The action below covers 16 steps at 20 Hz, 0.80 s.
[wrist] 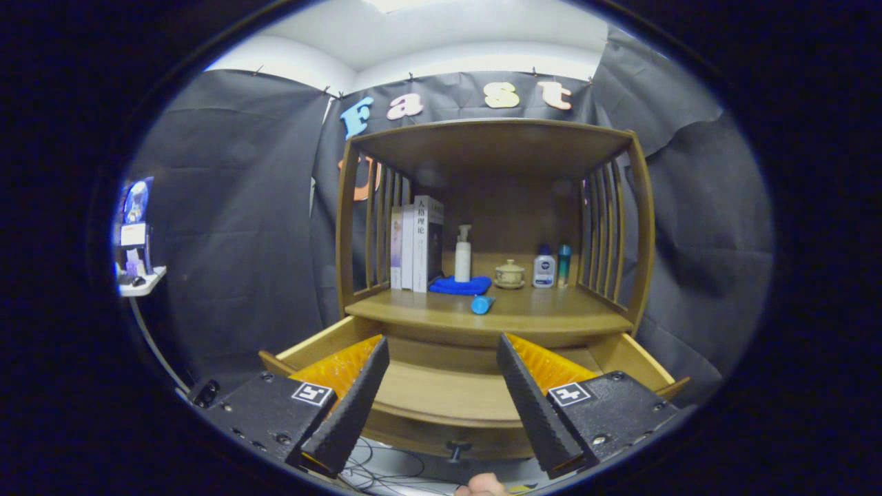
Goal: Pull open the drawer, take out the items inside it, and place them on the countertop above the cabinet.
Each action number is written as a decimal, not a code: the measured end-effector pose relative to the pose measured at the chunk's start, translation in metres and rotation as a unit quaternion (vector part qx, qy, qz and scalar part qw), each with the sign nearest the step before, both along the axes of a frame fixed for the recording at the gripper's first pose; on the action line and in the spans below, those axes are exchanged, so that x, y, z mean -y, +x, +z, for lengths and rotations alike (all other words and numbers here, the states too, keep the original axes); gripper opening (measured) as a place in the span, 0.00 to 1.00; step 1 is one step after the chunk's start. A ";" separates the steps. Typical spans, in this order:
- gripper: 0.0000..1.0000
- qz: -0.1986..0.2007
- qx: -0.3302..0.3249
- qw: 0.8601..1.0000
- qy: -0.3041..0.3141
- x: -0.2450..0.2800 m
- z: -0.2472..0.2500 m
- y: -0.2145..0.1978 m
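1. Gripper view, risks: the hand-held gripper [441, 386] is open, its two fingers are wide apart and nothing is between them. It hangs above the pulled-out wooden drawer [441, 393] of the light brown wooden cabinet [493, 138]. The visible bottom of the drawer looks bare, but the fingers hide both of its sides, so I cannot tell if any item is left there. In my judgement, the first risk is to stop too early, or to reach down blind and knock the fingers against the drawer walls.

2. Gripper view, second risk: a small blue cylinder [482, 304] lies on its side near the front edge of the table [551, 313] above the drawer. I think it can roll off and fall back into the drawer if something touches it or is set down just beside it.

3. Gripper view, position: the drawer is directly below and between the fingers, with its small dark knob [455, 449] at the front, near the gripper body. The table is beyond the fingertips and higher. At its back stand upright books [417, 244], a white pump bottle [463, 256] on a folded blue cloth [460, 285], a small lidded ceramic cup [509, 273] and two small bottles [553, 267].
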State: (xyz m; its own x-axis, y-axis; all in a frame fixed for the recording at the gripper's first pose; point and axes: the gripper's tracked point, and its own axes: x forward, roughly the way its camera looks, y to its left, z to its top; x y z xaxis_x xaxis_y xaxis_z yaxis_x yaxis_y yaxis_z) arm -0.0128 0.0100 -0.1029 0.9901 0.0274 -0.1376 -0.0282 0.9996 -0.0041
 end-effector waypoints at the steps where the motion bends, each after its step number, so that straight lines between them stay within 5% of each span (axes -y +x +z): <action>1: 0.99 -0.003 0.001 1.000 0.000 0.000 -0.009 -0.004; 7: 0.99 -0.031 0.007 0.999 0.030 0.005 -0.059 -0.031; 16: 0.99 -0.110 -0.046 0.993 0.019 0.024 -0.117 -0.016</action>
